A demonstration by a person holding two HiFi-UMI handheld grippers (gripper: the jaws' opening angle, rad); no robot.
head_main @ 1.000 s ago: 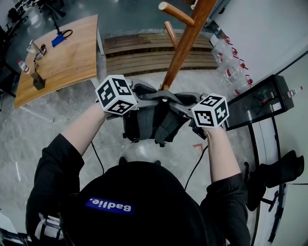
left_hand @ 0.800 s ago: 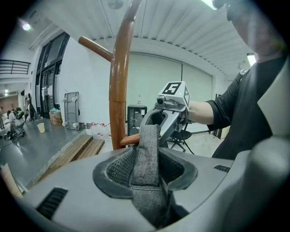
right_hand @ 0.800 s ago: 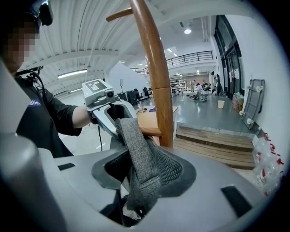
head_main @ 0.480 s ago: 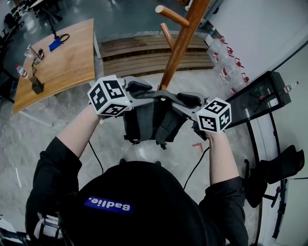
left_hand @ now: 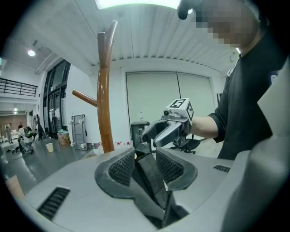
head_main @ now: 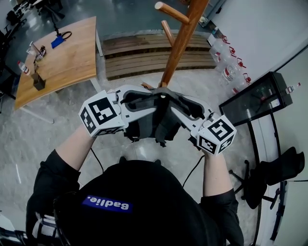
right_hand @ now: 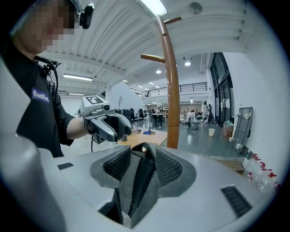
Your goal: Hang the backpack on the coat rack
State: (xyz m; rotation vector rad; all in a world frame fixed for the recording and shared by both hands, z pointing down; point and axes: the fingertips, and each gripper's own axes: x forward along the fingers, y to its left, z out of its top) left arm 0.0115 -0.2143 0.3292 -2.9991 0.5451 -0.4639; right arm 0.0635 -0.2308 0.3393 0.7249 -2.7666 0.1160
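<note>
A dark grey backpack (head_main: 154, 126) hangs below my two grippers, in front of the wooden coat rack (head_main: 183, 41). Its top strap (head_main: 161, 93) stretches between them. My left gripper (head_main: 143, 98) is shut on one end of the strap (left_hand: 152, 181). At the other end my right gripper (head_main: 182, 100) holds the strap (right_hand: 140, 181), which fills the gap between its pads. Each gripper view shows the other gripper facing it: the right gripper (left_hand: 165, 131) and the left gripper (right_hand: 108, 127). The rack's pole (left_hand: 105, 99) stands just behind the strap, and a peg (head_main: 171, 12) juts out higher up.
A wooden table (head_main: 62, 53) with small items stands at the back left. A slatted wooden bench (head_main: 144, 55) lies behind the rack. Water bottles (head_main: 228, 67) line the wall at the right, beside a black glass cabinet (head_main: 255, 98) and a black chair (head_main: 274, 173).
Both grippers have risen with the strap and tilted, lifting the backpack higher in front of the rack's pole. The marker cubes have swung outward and nearer the camera.
</note>
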